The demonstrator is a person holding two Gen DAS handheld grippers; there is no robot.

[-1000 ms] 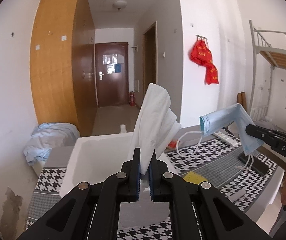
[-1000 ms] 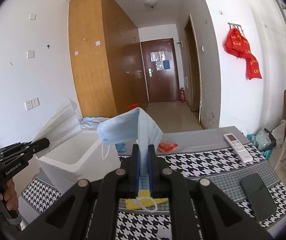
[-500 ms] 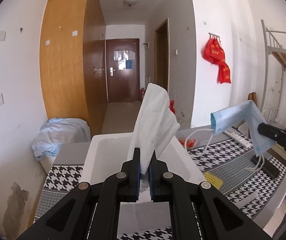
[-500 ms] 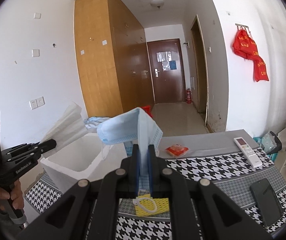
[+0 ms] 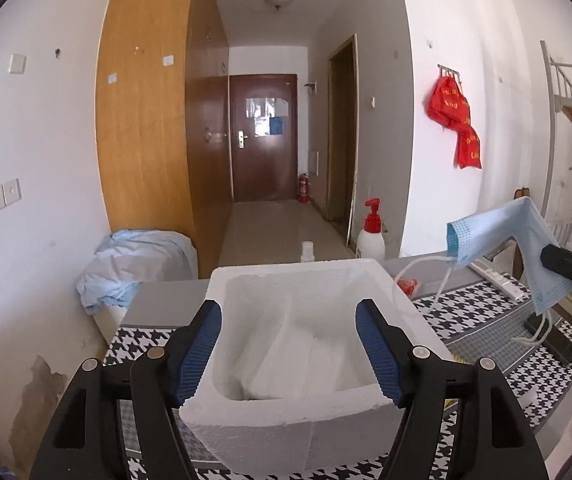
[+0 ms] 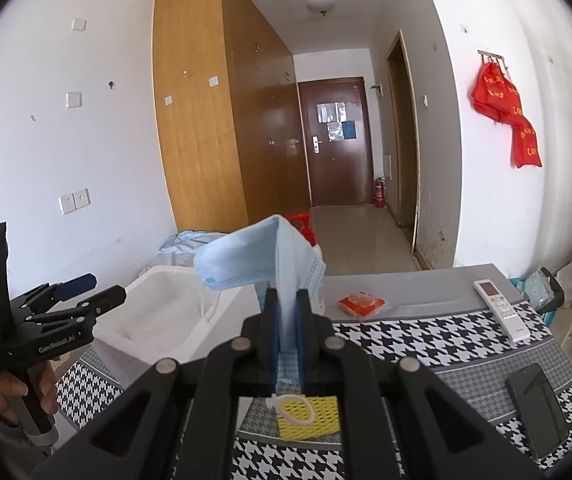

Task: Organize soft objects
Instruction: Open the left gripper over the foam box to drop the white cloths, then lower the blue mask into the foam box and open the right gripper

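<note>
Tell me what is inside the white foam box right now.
Inside the white foam box lies a white tissue, slumped against the floor and far wall. The near wall hides the floor closest to the open left gripper, so anything there cannot be seen.

Left gripper (image 5: 289,350): my tongs were matte black with ribbed blue pads and silver screws.
Right gripper (image 6: 286,316): same black arms, four silver screws.
Marking: white lettering on my left tool.
Hand (image 6: 13,390): bare skin, grey sleeve.
</note>
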